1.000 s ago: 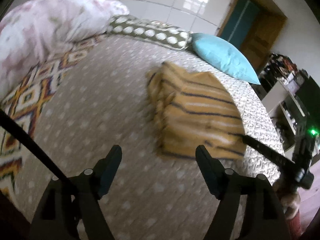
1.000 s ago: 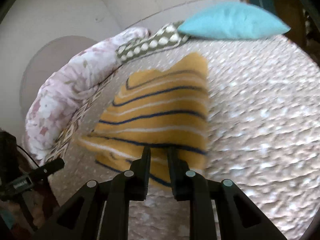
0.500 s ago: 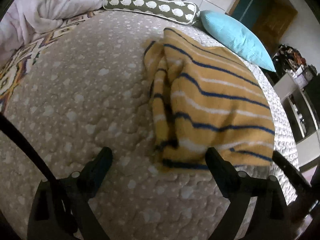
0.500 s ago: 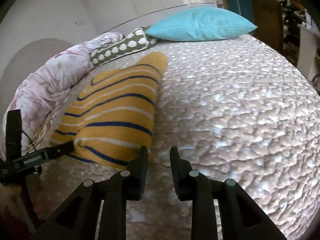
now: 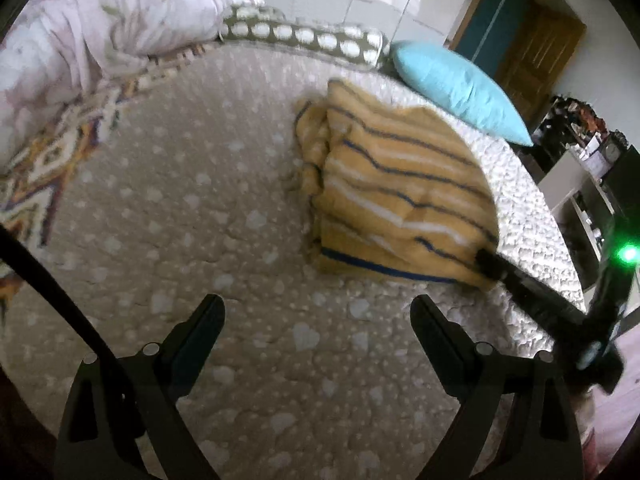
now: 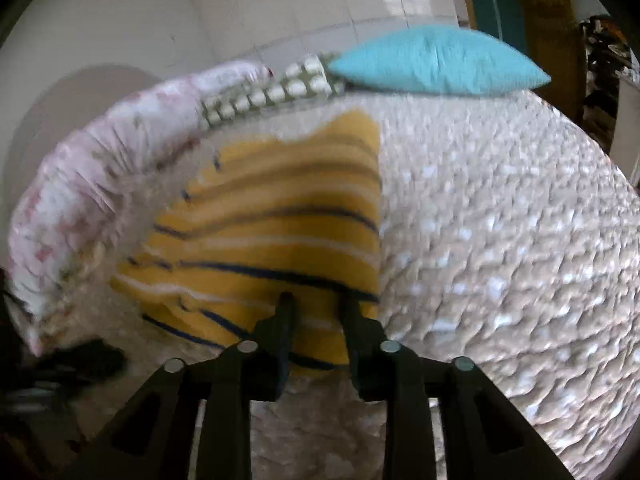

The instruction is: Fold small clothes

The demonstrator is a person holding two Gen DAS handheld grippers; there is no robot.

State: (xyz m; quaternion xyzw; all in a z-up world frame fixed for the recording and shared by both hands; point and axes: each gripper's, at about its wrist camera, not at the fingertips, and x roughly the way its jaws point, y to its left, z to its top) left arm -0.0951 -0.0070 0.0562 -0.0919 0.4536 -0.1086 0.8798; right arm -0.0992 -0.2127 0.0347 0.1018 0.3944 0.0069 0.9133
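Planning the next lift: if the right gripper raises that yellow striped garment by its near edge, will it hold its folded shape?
Probably not. The yellow striped garment looks like soft knit, so it should droop. Its stacked layers, loose at the left side, may slide apart. The quilted bedspread looks textured, so dragging could bunch it.

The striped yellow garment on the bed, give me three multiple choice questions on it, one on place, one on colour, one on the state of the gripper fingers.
1. Where does the striped garment lie?
A. on the bed
B. on the turquoise pillow
C. on the floor

2. Its thin dark stripes are:
A. red
B. green
C. navy blue

3. The left gripper fingers are:
A. spread wide, empty
B. shut on the pillow
C. shut on the garment

Answers: A, it rests on the quilted cover; C, navy lines alternate with white on yellow; A, only bedcover shows between the fingers.
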